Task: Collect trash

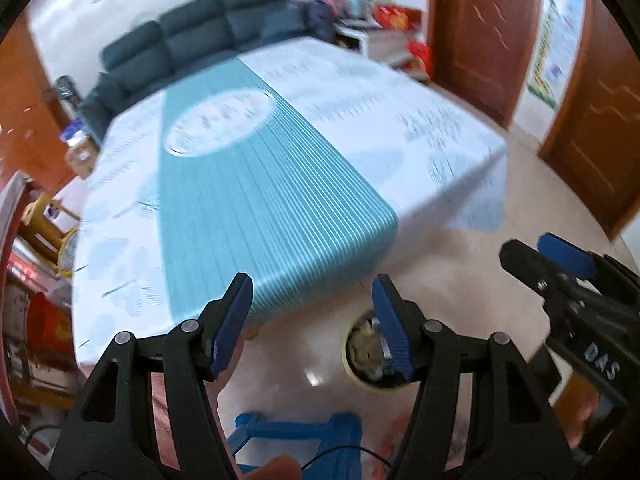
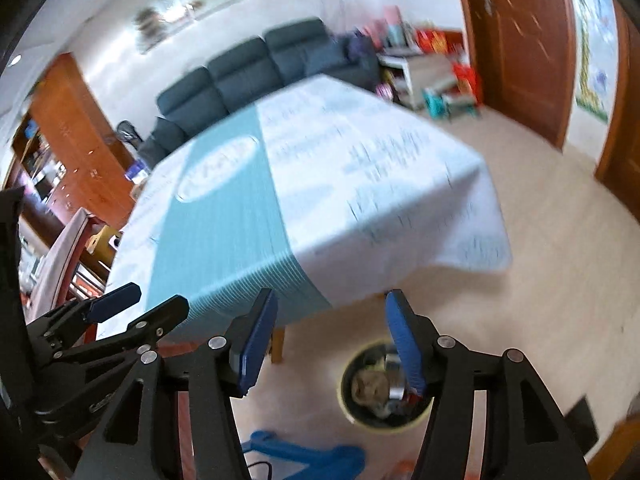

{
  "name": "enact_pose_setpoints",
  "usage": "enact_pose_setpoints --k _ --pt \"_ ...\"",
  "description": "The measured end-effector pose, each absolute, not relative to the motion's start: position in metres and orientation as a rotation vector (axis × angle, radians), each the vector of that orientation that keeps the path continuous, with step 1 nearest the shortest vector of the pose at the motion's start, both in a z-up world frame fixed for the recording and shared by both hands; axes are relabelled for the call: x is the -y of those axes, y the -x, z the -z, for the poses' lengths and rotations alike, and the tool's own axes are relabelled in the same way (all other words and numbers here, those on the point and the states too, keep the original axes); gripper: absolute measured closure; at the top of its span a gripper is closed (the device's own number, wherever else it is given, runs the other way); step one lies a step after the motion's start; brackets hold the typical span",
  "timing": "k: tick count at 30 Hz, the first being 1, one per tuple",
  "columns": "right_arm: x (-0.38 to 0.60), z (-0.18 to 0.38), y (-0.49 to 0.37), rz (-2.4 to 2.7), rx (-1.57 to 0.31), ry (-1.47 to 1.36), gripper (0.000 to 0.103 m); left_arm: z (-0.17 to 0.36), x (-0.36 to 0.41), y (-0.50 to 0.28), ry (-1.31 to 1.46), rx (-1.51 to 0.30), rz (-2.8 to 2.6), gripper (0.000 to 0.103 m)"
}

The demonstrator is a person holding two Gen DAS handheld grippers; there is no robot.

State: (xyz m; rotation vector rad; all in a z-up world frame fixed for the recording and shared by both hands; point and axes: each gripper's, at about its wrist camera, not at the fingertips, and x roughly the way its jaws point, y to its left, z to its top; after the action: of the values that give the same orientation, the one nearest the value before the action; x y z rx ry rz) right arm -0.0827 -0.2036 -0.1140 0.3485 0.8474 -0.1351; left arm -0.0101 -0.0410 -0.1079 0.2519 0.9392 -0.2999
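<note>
A round yellow-rimmed trash bin (image 2: 376, 392) stands on the floor by the table's near corner, with crumpled trash inside. It also shows in the left wrist view (image 1: 366, 354), partly behind my finger. My left gripper (image 1: 312, 328) is open and empty, held above the floor near the table edge. My right gripper (image 2: 330, 340) is open and empty, above the bin. Each gripper shows in the other's view: the right gripper (image 1: 556, 264) and the left gripper (image 2: 132, 304). The table (image 1: 280, 168) with its blue and white cloth shows no trash.
A blue plastic stool (image 2: 304, 456) stands on the floor just below me. A dark sofa (image 1: 192, 36) lies behind the table. Wooden doors (image 2: 516, 40) are at the right, wooden cabinets (image 2: 72, 140) at the left. Cluttered shelves (image 2: 424, 60) stand at the back right.
</note>
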Motion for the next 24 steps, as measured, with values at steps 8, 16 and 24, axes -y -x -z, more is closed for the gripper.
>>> enact_pose_setpoints --k 8,16,24 --pt "0.18 0.087 0.082 0.071 -0.762 -0.231 0.042 0.085 0.024 0.015 -0.131 -0.852 0.212 0.044" --pt "0.173 0.082 0.08 0.04 -0.736 -0.22 0.041 0.081 0.02 0.025 -0.071 -0.834 0.194 0.044" --pt "0.175 0.083 0.079 0.03 -0.727 -0.227 0.04 0.084 0.02 0.025 -0.054 -0.849 0.171 0.044"
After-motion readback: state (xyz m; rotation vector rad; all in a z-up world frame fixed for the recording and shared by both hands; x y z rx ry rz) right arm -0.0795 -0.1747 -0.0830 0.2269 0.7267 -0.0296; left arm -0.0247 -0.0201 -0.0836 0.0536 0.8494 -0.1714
